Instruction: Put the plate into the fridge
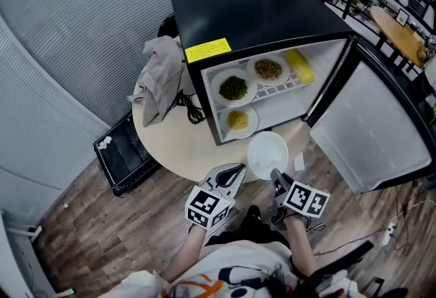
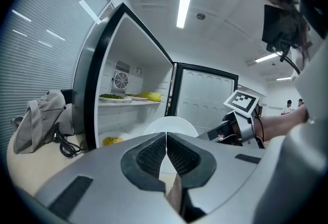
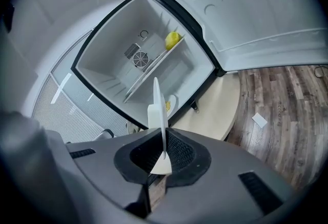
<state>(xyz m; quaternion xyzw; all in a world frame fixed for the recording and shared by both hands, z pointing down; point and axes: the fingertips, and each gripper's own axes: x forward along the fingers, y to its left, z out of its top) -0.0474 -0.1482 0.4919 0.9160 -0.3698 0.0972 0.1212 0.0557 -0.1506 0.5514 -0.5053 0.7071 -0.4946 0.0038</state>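
An empty white plate (image 1: pixel 267 153) hangs just in front of the open fridge (image 1: pixel 259 13), over the round table's near edge. My right gripper (image 1: pixel 276 179) is shut on the plate's near rim. In the right gripper view the plate (image 3: pixel 159 105) stands edge-on between the pads of the right gripper (image 3: pixel 163 154). My left gripper (image 1: pixel 235 171) is beside the plate on its left, shut and holding nothing. The left gripper view shows the left gripper's (image 2: pixel 165 154) jaws pressed together, with the plate (image 2: pixel 171 125) beyond them.
The fridge door (image 1: pixel 371 133) swings open to the right. On the upper shelf are a plate of greens (image 1: pixel 234 88), a plate of brown food (image 1: pixel 268 69) and a yellow item (image 1: pixel 300 66); a plate of yellow food (image 1: pixel 238 120) sits below. A grey cloth bag (image 1: pixel 158 75) and black cable (image 1: pixel 191 110) lie left of the fridge.
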